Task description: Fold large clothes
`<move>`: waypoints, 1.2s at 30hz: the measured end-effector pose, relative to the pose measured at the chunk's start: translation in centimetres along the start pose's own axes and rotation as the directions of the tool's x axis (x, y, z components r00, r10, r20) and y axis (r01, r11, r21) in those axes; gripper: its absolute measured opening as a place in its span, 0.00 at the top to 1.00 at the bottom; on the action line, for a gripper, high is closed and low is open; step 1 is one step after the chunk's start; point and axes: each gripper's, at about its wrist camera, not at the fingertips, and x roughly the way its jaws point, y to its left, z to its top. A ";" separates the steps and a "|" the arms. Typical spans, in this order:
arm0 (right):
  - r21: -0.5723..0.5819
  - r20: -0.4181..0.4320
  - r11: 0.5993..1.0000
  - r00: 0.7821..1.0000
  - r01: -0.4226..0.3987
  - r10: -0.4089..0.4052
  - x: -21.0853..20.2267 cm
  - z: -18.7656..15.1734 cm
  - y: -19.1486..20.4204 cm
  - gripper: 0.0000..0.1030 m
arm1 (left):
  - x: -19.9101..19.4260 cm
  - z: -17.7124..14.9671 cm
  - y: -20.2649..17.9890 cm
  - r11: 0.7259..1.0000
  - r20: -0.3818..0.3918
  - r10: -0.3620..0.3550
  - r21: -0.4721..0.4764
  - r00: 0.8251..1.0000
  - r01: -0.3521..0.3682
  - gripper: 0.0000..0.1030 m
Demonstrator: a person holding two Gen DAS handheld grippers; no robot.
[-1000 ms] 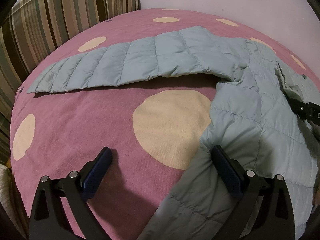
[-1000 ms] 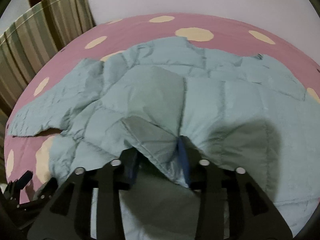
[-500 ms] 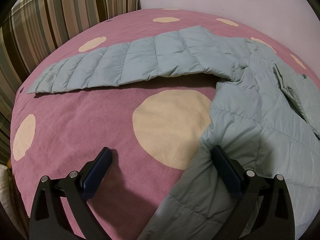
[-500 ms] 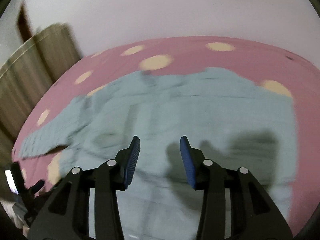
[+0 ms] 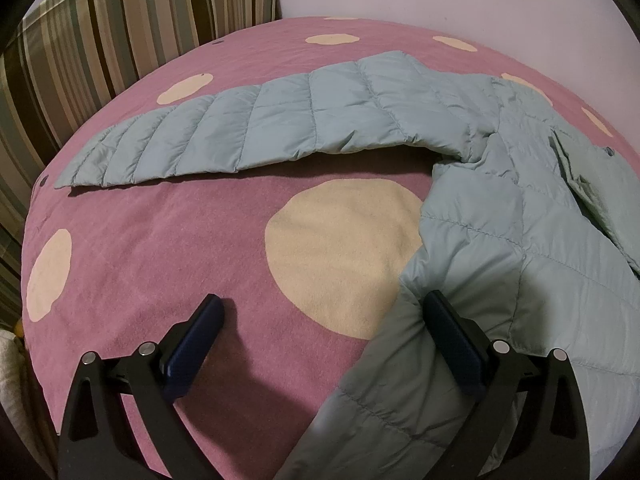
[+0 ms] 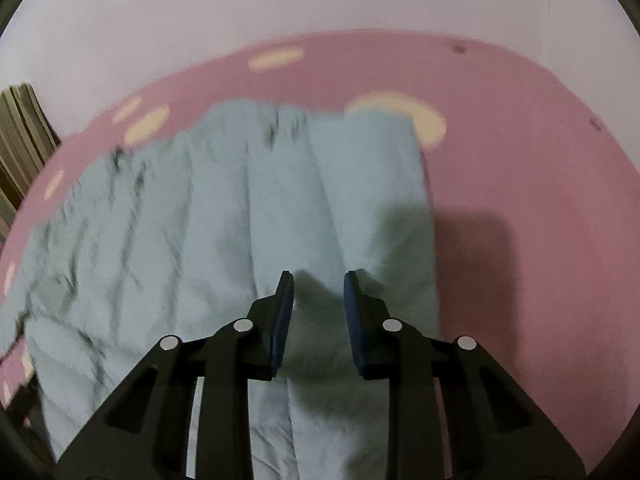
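Nearest, left gripper [image 5: 320, 320] spread wide and low over the bed [image 5: 160, 248], left pad on bare pink cover, right pad tucked against a fold at the jacket [image 5: 500, 240] edge, nothing pinched between. Just beyond, a big cream dot [image 5: 344, 256] of the cover, partly hidden under the jacket's side. Further off, one quilted sleeve [image 5: 256, 132] stretched flat leftward across the bed, cuff near the left edge. Beyond that, more cream dots, a striped curtain [image 5: 100, 52] at the far left and a pale wall [image 5: 460, 4] behind. In the right wrist view, right gripper [image 6: 319, 280] above the jacket [image 6: 240, 240], jaws closing, a narrow gap left, no cloth between the pads; only its shadow on the fabric below. Jacket body spread flat on the bed [image 6: 540, 200], pale blue-grey, creased toward the left, its right edge straight against bare pink cover. Picture blurred there, so finer detail cannot be told. Farthest, cream dots and pale wall.
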 end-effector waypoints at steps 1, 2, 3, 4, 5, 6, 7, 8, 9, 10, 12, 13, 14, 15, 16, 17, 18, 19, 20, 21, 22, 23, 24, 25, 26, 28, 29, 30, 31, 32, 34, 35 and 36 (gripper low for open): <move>0.001 0.015 1.000 1.000 0.008 -0.008 0.0 0.8 -0.2 0.74 | 0.0 0.0 0.0 1.000 -0.001 0.001 0.001 1.000 -0.001 0.04; 0.006 0.030 1.000 0.999 0.020 -0.021 0.1 2.0 -0.5 0.73 | 0.0 0.0 0.0 1.000 0.000 0.003 0.002 1.000 -0.003 0.04; 0.011 0.041 1.000 0.999 0.029 -0.030 0.4 2.8 -0.7 0.72 | 0.0 0.0 -0.1 1.000 0.001 0.004 0.003 1.000 -0.004 0.04; 0.016 0.048 0.999 0.998 0.039 -0.040 1.0 3.7 -0.9 0.71 | 0.0 0.0 0.0 1.000 0.000 0.003 0.003 1.000 -0.003 0.04; 0.019 0.042 0.999 0.998 0.050 -0.050 1.7 4.4 -0.9 0.71 | 0.2 0.1 -0.1 1.000 -0.003 0.003 0.002 1.000 -0.003 0.04; 0.023 0.031 0.998 0.998 0.059 -0.059 2.4 4.7 -1.2 0.71 | 0.0 0.0 -0.1 1.000 -0.003 0.002 0.002 1.000 -0.002 0.04; 0.026 0.013 0.997 0.998 0.068 -0.069 3.8 5.0 -1.1 0.71 | 0.0 0.0 -0.1 1.000 -0.001 0.004 0.003 1.000 -0.004 0.04; 0.025 -0.004 0.997 0.997 0.078 -0.078 4.9 5.3 -0.9 0.71 | 0.0 0.0 -0.1 1.000 0.001 0.005 0.004 1.000 -0.005 0.04; 0.019 -0.029 0.996 0.995 0.091 -0.091 6.1 5.2 -0.9 0.71 | 0.0 0.0 -0.1 1.000 -0.001 0.004 0.003 1.000 -0.004 0.04; 0.013 -0.072 0.995 0.993 0.099 -0.098 7.8 5.0 -0.9 0.71 | 0.1 0.0 -0.1 1.000 -0.003 0.003 0.003 1.000 -0.003 0.04; 0.003 -0.075 0.994 0.991 0.110 -0.109 9.0 4.6 -0.8 0.71 | 0.0 0.0 -0.1 1.000 -0.005 0.003 0.004 1.000 -0.003 0.04; -0.004 -0.067 0.993 0.991 0.118 -0.118 8.9 4.7 -0.6 0.71 | 0.0 0.0 -0.1 1.000 -0.005 0.004 0.005 1.000 -0.004 0.04; -0.010 -0.055 0.992 0.990 0.128 -0.128 8.3 4.9 -0.2 0.71 | 0.0 0.0 -0.1 1.000 -0.004 0.004 0.005 1.000 -0.004 0.04; -0.007 -0.048 0.991 0.990 0.130 -0.130 7.7 4.9 -0.1 0.66 | 0.0 0.0 0.0 1.000 -0.003 0.002 0.004 1.000 -0.002 0.04; 0.004 -0.038 0.992 0.992 0.123 -0.123 6.7 4.8 0.1 0.52 | 0.0 0.0 0.0 1.000 -0.003 0.001 0.004 1.000 -0.001 0.04; 0.018 -0.023 0.994 0.994 0.106 -0.106 5.5 4.4 0.3 0.44 | 0.1 0.1 0.0 1.000 -0.005 0.000 0.003 1.000 0.000 0.04; 0.031 0.007 0.995 0.996 0.092 -0.092 4.1 3.9 0.7 0.35 | 0.1 0.0 0.0 1.000 -0.006 0.001 0.004 1.000 -0.001 0.04; 0.030 0.028 0.995 0.995 0.092 -0.093 3.2 3.4 1.0 0.32 | 0.0 0.0 0.0 1.000 -0.005 0.002 0.004 1.000 -0.002 0.04; 0.018 0.040 0.995 0.995 0.093 -0.094 2.4 2.8 1.7 0.31 | 0.0 0.0 0.0 1.000 -0.004 0.003 0.005 1.000 -0.003 0.04; 0.003 0.043 0.996 0.995 0.087 -0.087 1.8 2.0 2.3 0.30 | 0.0 0.0 0.0 1.000 -0.004 0.003 0.005 1.000 -0.003 0.04; -0.010 0.046 0.997 0.997 0.070 -0.070 1.1 1.2 3.0 0.28 | 0.0 0.0 0.1 1.000 -0.005 0.002 0.004 1.000 -0.002 0.04; -0.016 0.044 0.998 0.998 0.056 -0.055 0.8 0.3 3.7 0.28 | 0.0 0.0 0.0 1.000 -0.004 0.002 0.004 1.000 -0.002 0.04; -0.025 0.039 0.999 0.998 0.040 -0.039 0.7 -0.4 4.4 0.28 | -0.1 -0.1 0.0 1.000 -0.003 0.002 0.003 1.000 -0.002 0.04; -0.032 0.035 0.999 0.999 0.033 -0.032 0.6 -0.8 4.9 0.28 | 0.0 0.0 0.0 1.000 -0.003 0.002 0.004 1.000 -0.002 0.04; -0.041 0.032 0.999 0.999 0.029 -0.028 0.4 -1.4 5.2 0.28 | -0.1 0.0 0.0 1.000 -0.003 0.002 0.003 1.000 -0.002 0.04; -0.069 0.026 0.997 0.999 0.033 -0.031 0.7 -2.5 6.1 0.28 | 0.0 0.0 0.0 1.000 -0.004 0.000 0.001 1.000 0.000 0.04; -0.079 0.013 0.996 0.999 0.040 -0.039 1.2 -2.9 6.4 0.28 | -0.1 0.0 -0.1 1.000 -0.004 0.000 0.001 1.000 0.000 0.04; -0.081 0.004 0.996 0.999 0.045 -0.045 1.1 -3.6 6.3 0.27 | 0.0 0.0 -0.1 1.000 -0.003 0.000 0.001 1.000 0.000 0.04; -0.081 0.001 0.995 0.999 0.051 -0.051 1.3 -3.9 6.1 0.25 | 0.0 0.0 -0.1 1.000 -0.004 0.000 0.001 1.000 0.000 0.04; -0.082 0.000 0.995 0.998 0.056 -0.056 1.5 -4.0 6.1 0.24 | 0.0 0.0 -0.1 1.000 -0.005 -0.001 0.001 1.000 0.001 0.04; -0.082 -0.011 0.995 0.998 0.064 -0.065 2.1 -4.2 6.1 0.21 | -0.1 0.0 -0.1 1.000 -0.004 -0.001 0.000 1.000 0.001 0.04; -0.081 -0.013 0.995 0.998 0.065 -0.067 2.3 -4.3 6.0 0.20 | -0.2 -0.1 -0.1 1.000 -0.004 0.000 0.001 1.000 0.000 0.04; -0.083 -0.013 0.994 0.997 0.069 -0.070 2.6 -4.5 6.0 0.19 | -0.1 0.0 -0.1 1.000 -0.006 -0.001 0.000 1.000 0.001 0.04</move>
